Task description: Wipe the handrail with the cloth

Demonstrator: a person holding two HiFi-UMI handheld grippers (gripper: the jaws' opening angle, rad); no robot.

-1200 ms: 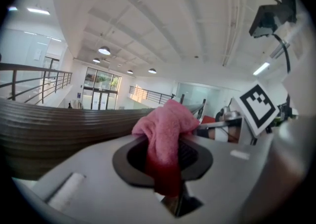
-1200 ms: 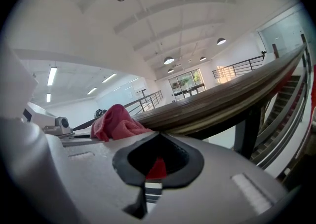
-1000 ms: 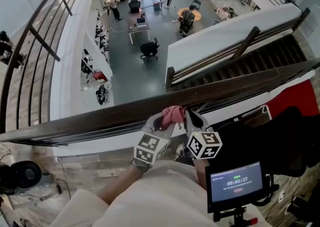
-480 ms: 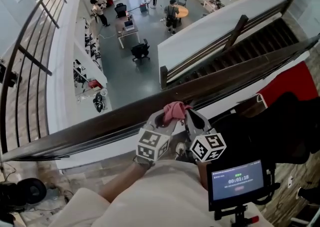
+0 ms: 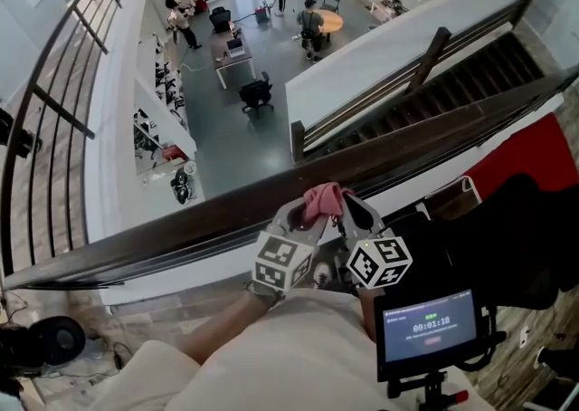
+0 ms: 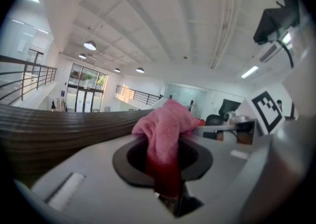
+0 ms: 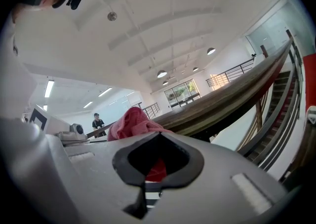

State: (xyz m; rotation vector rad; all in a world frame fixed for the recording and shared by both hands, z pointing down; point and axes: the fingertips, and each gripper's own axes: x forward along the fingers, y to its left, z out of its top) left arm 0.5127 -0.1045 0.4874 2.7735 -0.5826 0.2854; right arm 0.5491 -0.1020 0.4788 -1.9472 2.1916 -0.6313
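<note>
A pink cloth lies bunched against the near side of the dark wooden handrail, which runs from lower left to upper right. My left gripper and right gripper meet at the cloth from either side, each shut on part of it. In the left gripper view the cloth bulges up out of the left gripper, with the handrail just beyond. In the right gripper view red cloth fills the right gripper, and the handrail runs off to the right.
Beyond the rail is a deep drop to a lower floor with desks, chairs and people. A staircase descends at the right. A small timer screen sits near my body, beside a black seat and a red surface.
Both grippers and the cloth have shifted slightly to the right along the handrail, still shut on the cloth. The head view has also swung a little.
</note>
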